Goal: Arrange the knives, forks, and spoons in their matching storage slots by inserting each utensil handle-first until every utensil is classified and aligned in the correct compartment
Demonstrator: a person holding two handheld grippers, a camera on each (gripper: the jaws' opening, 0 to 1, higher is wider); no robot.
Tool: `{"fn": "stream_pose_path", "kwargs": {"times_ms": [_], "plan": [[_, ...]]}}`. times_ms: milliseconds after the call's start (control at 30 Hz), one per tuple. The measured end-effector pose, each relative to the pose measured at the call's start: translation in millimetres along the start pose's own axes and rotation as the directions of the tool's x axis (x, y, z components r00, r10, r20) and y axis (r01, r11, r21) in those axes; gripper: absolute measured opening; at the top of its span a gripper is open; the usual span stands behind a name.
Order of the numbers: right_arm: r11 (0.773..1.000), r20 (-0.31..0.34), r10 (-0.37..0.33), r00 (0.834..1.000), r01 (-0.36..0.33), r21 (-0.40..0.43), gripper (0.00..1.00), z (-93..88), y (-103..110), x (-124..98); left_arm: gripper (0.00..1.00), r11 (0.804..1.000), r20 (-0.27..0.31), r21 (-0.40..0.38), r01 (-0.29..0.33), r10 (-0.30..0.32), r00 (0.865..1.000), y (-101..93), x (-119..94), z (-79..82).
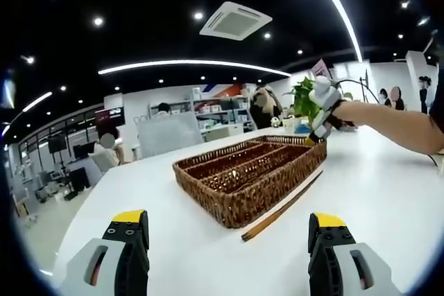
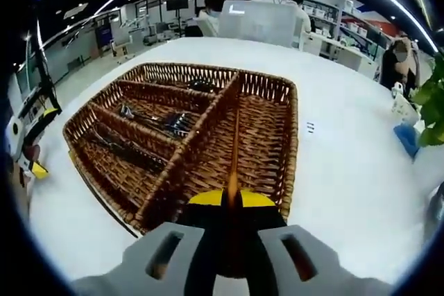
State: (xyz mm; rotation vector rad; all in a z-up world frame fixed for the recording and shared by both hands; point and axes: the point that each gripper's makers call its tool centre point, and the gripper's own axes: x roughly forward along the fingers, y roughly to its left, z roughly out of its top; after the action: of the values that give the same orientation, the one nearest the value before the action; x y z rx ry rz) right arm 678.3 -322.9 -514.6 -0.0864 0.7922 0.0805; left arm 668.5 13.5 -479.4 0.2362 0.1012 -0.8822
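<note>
in the left gripper view the left gripper hovers with its jaws spread wide, nothing between them, over the white table. ahead sits the wicker tray, a wooden chopstick lying just beside its near wall. the right gripper reaches over the tray's far end.

in the right gripper view the right gripper is pressed together on a thin wooden stick pointing into the tray's wide right compartment. dark utensils lie in the narrow left slots.

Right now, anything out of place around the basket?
Yes. A wooden stick lies on the white table beside the wicker basket, outside every slot. The right gripper is shut on another thin wooden stick over the wide compartment.
</note>
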Motion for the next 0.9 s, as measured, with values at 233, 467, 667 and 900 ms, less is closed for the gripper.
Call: {"fn": "stream_pose_path", "kwargs": {"times_ms": [233,467,667,900], "plan": [[0.997,0.022,0.063,0.998,-0.062,-0.034,0.09,3.6,6.0,1.3,1.0,1.0,-0.013,0.005,0.0,0.0,1.0,-0.8,0.9,-2.9],[0.989,0.093,0.098,0.991,-0.086,-0.121,0.33,16.0,14.0,-0.4,1.0,1.0,-0.022,-0.001,0.009,-0.009,1.0,-2.3,2.2,-6.1],[0.974,0.213,-0.001,0.977,0.049,-0.222,0.63,39.0,-7.5,-19.7,1.0,1.0,-0.019,-0.014,0.01,-0.01,1.0,-2.4,2.1,-5.0],[0.977,0.318,-0.031,0.948,0.095,-0.189,1.0,54.6,-22.5,-45.2,1.0,1.0,-0.015,-0.021,0.014,-0.014,1.0,-4.1,1.5,-3.6]]}}
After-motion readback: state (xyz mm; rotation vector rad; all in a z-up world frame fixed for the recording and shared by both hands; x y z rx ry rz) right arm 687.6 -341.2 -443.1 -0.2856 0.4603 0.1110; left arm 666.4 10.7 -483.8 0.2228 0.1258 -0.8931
